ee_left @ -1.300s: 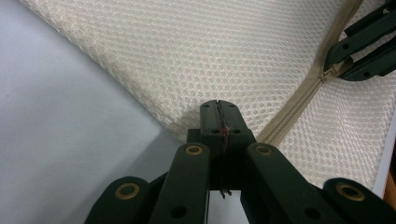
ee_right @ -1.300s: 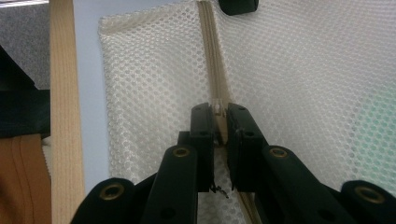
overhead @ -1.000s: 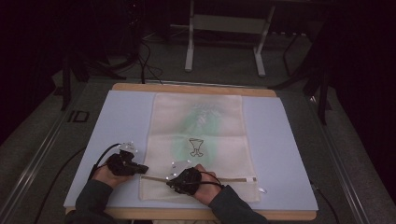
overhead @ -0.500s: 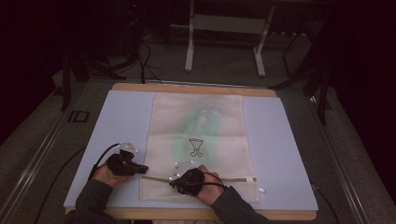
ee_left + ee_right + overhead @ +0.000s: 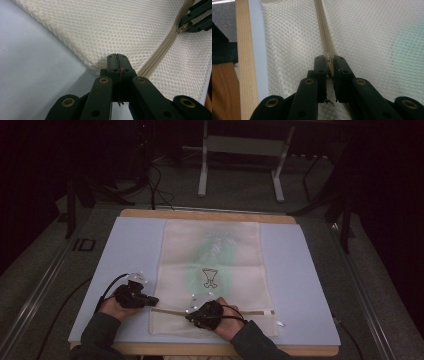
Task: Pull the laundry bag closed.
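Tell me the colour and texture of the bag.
Cream honeycomb mesh bag with a beige zip, clearest in the left gripper view.

- Your high view is dim and soft, its edges sinking into black beyond the table (image 5: 125, 250).
- Your gripper views are brighter and evenly lit, the mesh bag (image 5: 120, 27) sharp.
- The near jaws blur slightly, casting a faint shadow.

mesh bag (image 5: 212, 270) flat, mat (image 5: 130, 250) margins open
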